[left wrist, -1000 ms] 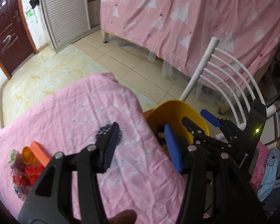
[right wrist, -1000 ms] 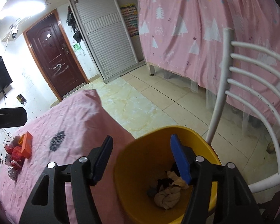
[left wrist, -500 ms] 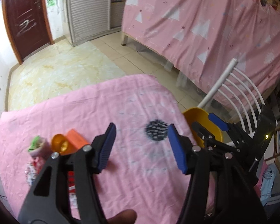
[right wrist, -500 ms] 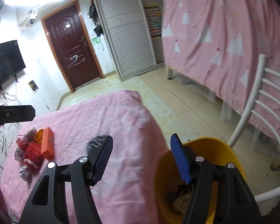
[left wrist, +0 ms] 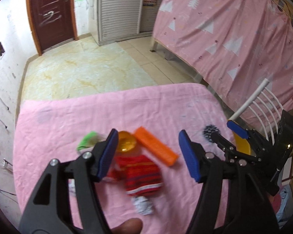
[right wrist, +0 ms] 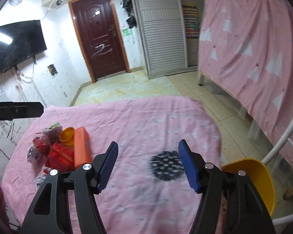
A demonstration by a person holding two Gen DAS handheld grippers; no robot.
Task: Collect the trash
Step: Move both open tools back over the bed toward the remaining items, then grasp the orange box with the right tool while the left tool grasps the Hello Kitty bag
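Observation:
A pile of trash lies on the pink tablecloth (left wrist: 72, 117): a red striped wrapper (left wrist: 142, 173), an orange box (left wrist: 156, 149), a yellow cup (left wrist: 127, 141), a green wrapper (left wrist: 87, 141) and a crumpled white scrap (left wrist: 143, 204). My left gripper (left wrist: 149, 155) hangs just above the pile. Its jaws are opening and the pads touch nothing. My right gripper (right wrist: 148, 165) is open and empty over a dark checked patch (right wrist: 166, 165). The pile, with its orange box (right wrist: 81, 146), lies to its left. The yellow bin (right wrist: 252, 177) stands off the table's right edge.
A white slatted chair (right wrist: 283, 136) stands behind the bin. A bed draped in pink cloth (left wrist: 234, 29) fills the right side across a strip of tiled floor (left wrist: 84, 72). A dark red door (right wrist: 99, 33) and a wall television (right wrist: 19, 44) are at the back.
Both grippers have swung left from above the yellow bin across the pink cloth. The left one now hangs over the trash pile and its jaws have widened. The right jaws keep the same gap.

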